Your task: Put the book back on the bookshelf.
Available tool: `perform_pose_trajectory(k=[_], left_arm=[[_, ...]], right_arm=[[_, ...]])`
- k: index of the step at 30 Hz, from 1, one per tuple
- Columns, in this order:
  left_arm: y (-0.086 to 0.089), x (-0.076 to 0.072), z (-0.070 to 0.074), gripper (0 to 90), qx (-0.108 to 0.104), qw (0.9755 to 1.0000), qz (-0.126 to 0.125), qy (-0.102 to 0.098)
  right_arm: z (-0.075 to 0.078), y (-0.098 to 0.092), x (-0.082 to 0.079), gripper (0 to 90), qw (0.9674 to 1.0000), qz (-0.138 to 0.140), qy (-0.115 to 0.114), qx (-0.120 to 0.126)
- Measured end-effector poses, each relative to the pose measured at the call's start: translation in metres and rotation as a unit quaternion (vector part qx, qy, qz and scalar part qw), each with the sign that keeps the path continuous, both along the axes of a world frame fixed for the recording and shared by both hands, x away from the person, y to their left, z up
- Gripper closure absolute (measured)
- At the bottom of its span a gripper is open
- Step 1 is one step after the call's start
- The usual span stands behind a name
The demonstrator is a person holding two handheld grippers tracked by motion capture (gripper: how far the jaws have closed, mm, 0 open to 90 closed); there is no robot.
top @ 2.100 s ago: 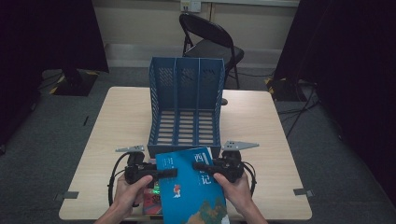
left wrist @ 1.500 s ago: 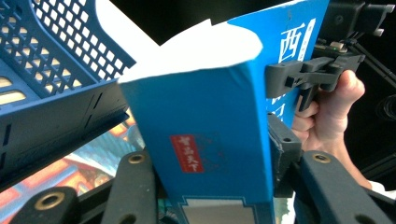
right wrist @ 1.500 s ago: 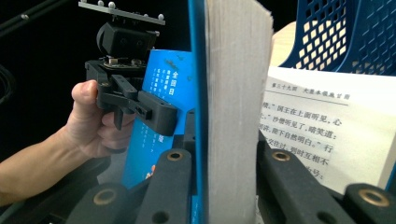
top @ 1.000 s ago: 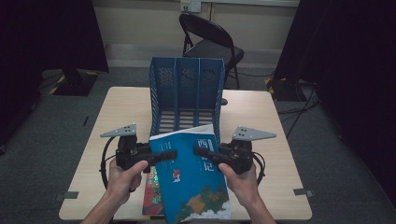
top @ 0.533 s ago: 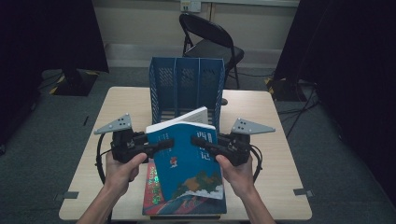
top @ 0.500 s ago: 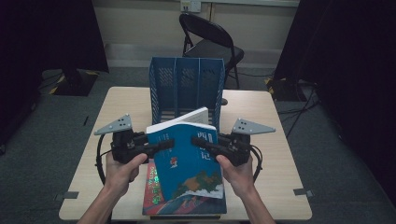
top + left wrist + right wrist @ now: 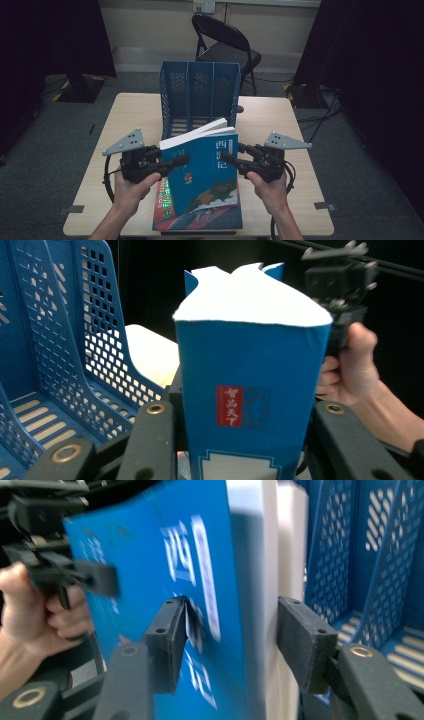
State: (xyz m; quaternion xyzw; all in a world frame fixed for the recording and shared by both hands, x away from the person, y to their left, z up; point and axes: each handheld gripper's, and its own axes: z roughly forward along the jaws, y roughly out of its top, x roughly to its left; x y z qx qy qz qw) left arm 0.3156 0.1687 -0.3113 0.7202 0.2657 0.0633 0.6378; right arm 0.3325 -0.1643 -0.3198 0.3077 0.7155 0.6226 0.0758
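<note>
A blue book (image 7: 205,172) stands tilted up above the table, its white page edge toward the blue file rack (image 7: 200,95). My left gripper (image 7: 182,161) is shut on the spine (image 7: 250,405), one jaw on each cover. My right gripper (image 7: 231,153) has just been opening. The book's free edge (image 7: 165,555) is still between its jaws, the left pad (image 7: 167,635) against the cover and the right pad (image 7: 300,640) standing off the pages. The rack's slots (image 7: 60,340) lie just behind the book.
A second book with a red and green cover (image 7: 165,210) lies flat on the wooden table (image 7: 130,115) under the raised one. A dark folding chair (image 7: 225,45) stands beyond the table. Bare tabletop flanks the rack on both sides.
The blue book has been tipped up from lying low to standing before the rack. The right gripper's jaws have spread apart off the book's edge; the left keeps its grip.
</note>
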Motion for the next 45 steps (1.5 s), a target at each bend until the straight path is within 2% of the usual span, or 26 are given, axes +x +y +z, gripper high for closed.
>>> perform_pose_trajectory(k=[2,6,12,14,20,22,24,27,28,29,31,33,35,38,45], left_arm=[[0.000,-0.001,0.000,60.5,-0.002,1.0000,0.000,-0.001],[-0.002,-0.006,0.002,60.3,0.011,0.9998,-0.016,-0.007],[-0.007,-0.011,-0.001,59.4,0.008,0.9999,-0.012,-0.009],[-0.007,-0.012,-0.002,58.7,0.009,0.9998,-0.017,-0.009],[-0.005,-0.005,-0.009,58.0,-0.014,0.9997,-0.021,0.006],[-0.006,-0.004,-0.012,58.1,-0.006,0.9997,-0.023,-0.001],[-0.007,-0.002,-0.015,56.9,-0.014,0.9994,-0.030,0.011],[-0.011,-0.003,-0.021,56.8,0.014,0.9995,-0.028,0.007],[-0.014,-0.003,-0.025,57.3,0.021,0.9994,-0.024,0.015],[-0.014,-0.003,-0.027,57.7,0.016,0.9996,-0.019,0.015],[-0.015,-0.001,-0.030,58.1,0.025,0.9994,-0.017,0.015],[-0.016,0.001,-0.031,58.7,0.022,0.9995,-0.014,0.019],[-0.019,0.003,-0.032,58.7,0.032,0.9992,-0.016,0.016],[-0.024,0.006,-0.031,57.9,0.044,0.9986,-0.018,0.023],[-0.029,0.007,-0.031,58.3,0.040,0.9988,-0.005,0.030]], right_arm=[[-0.007,-0.002,0.003,44.5,0.9999,0.008,0.011,-0.006],[-0.024,-0.002,0.009,42.2,0.9990,0.033,0.030,-0.010],[-0.030,-0.004,0.011,42.3,0.9982,0.054,0.027,0.001],[-0.030,-0.001,0.010,42.2,0.9977,0.062,0.026,-0.003],[-0.028,-0.001,0.009,44.8,0.9974,0.065,0.027,-0.012],[-0.028,0.000,0.009,45.6,0.9976,0.062,0.026,-0.017],[-0.028,0.000,0.009,46.3,0.9976,0.061,0.026,-0.019],[-0.028,-0.001,0.009,49.2,0.9976,0.062,0.025,-0.018],[-0.028,-0.001,0.009,49.8,0.9977,0.061,0.025,-0.017],[-0.028,-0.001,0.009,50.4,0.9978,0.059,0.025,-0.018],[-0.028,-0.001,0.009,51.9,0.9979,0.056,0.025,-0.021],[-0.028,0.000,0.009,52.7,0.9980,0.054,0.023,-0.023],[-0.028,0.000,0.010,53.0,0.9981,0.051,0.024,-0.025],[-0.028,0.000,0.010,53.1,0.9981,0.050,0.024,-0.026],[-0.029,0.001,0.011,53.2,0.9981,0.047,0.024,-0.031]])
